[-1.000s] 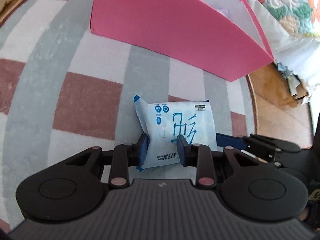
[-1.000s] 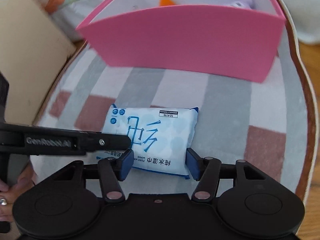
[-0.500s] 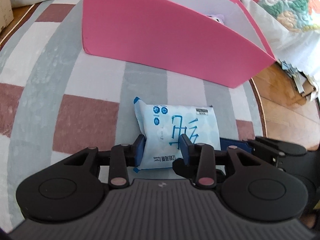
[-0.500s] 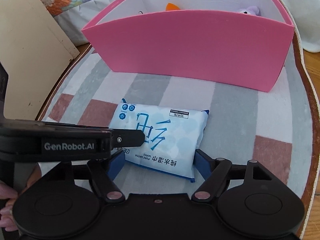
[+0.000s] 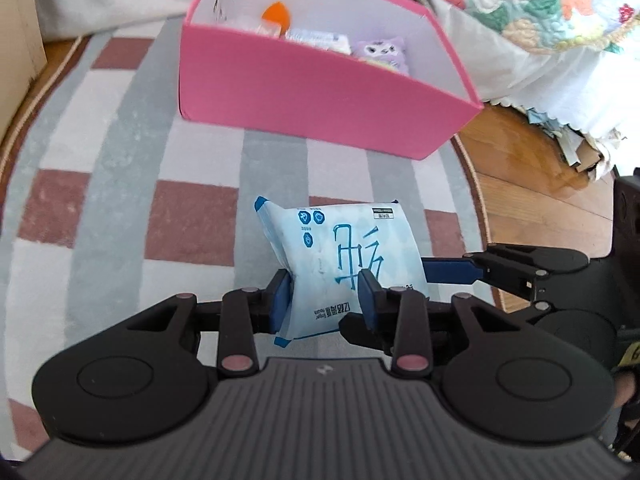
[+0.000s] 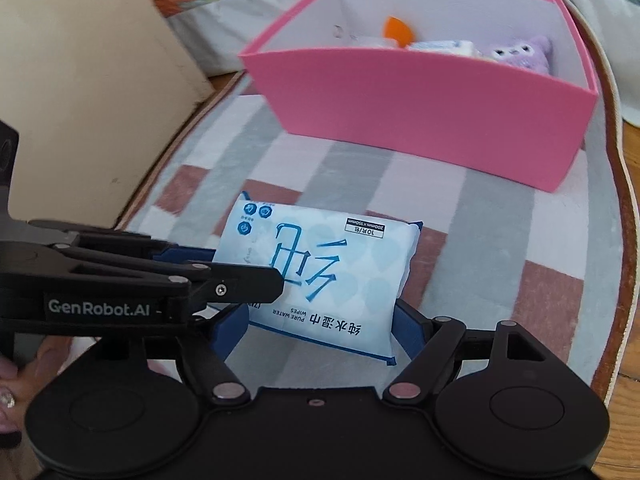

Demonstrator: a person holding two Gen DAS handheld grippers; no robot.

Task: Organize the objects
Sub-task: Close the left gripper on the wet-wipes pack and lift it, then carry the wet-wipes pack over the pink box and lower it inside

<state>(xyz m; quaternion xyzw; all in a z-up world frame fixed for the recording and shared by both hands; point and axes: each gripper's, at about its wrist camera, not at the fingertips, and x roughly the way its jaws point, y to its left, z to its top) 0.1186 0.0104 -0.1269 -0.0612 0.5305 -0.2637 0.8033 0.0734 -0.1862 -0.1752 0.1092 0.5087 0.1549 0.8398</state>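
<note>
A pale blue wet wipes pack (image 5: 352, 240) hangs tilted just above the checked rug (image 5: 120, 152). My left gripper (image 5: 324, 298) is shut on the pack's near left corner. From the right wrist view, its black fingers (image 6: 240, 284) reach in over the pack (image 6: 320, 264) from the left. My right gripper (image 6: 320, 326) straddles the pack's near edge. Its jaws are opening, and the blue pads stand just off the pack's two ends. The pink box (image 5: 320, 92) stands beyond on the rug, holding a purple owl plush (image 5: 380, 50), an orange piece (image 5: 276, 14) and a white pack.
The rug's curved edge meets wooden floor (image 5: 520, 184) on the right. A floral bedspread (image 5: 540, 12) hangs behind the box. A beige board (image 6: 80, 100) stands at the left, seen from the right wrist. A person's fingers (image 6: 8, 392) hold the left gripper.
Both grippers have risen, and the pack has come up with the left one. The right jaws, earlier pressed on the pack, have spread. The box's inside has come into view.
</note>
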